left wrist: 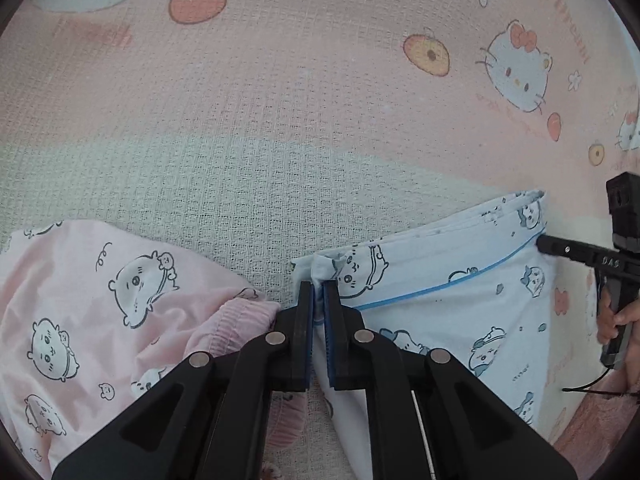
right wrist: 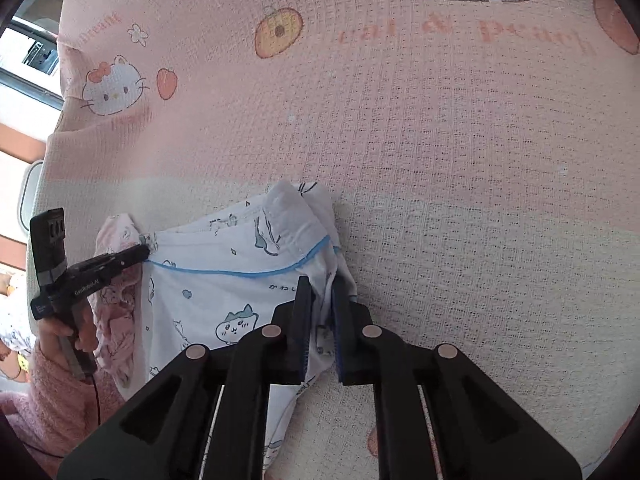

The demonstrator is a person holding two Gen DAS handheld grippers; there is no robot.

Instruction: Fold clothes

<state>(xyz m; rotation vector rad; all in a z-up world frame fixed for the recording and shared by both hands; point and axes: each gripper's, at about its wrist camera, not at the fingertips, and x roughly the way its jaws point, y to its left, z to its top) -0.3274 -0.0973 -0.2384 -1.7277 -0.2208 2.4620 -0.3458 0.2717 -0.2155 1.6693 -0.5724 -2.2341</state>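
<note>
Bedding fills both views: a pink waffle-weave blanket [left wrist: 280,100] printed with cartoon cat faces, peaches and flowers, fading to a paler band nearer you. On it lie two garments. Your task piece is the pale blue garment [left wrist: 460,280] with small cartoon animals and a thin blue piping line; it sits on the right side of your left wrist view and at lower centre-left of your right wrist view [right wrist: 224,292], partly folded, with several layers stacked along its far edge. Just beside it on the left lies a pink garment [left wrist: 100,300] with the same kind of print, its gathered waistband bunched next to your left claw.

Your left claw [left wrist: 318,292] is nearly closed, with the blue garment's left corner pinched between its blue pads. From the other camera it shows at the far left [right wrist: 140,250], tips at that same corner.

Your right claw [right wrist: 323,292] is likewise almost shut, with a fold of the garment's right corner between its fingers. The left camera sees its tip [left wrist: 546,242] at the right end of the piping line.

Your hand [left wrist: 612,320] wraps the right handle at the frame edge, with a fuzzy pink sleeve [left wrist: 592,424] below it.
</note>
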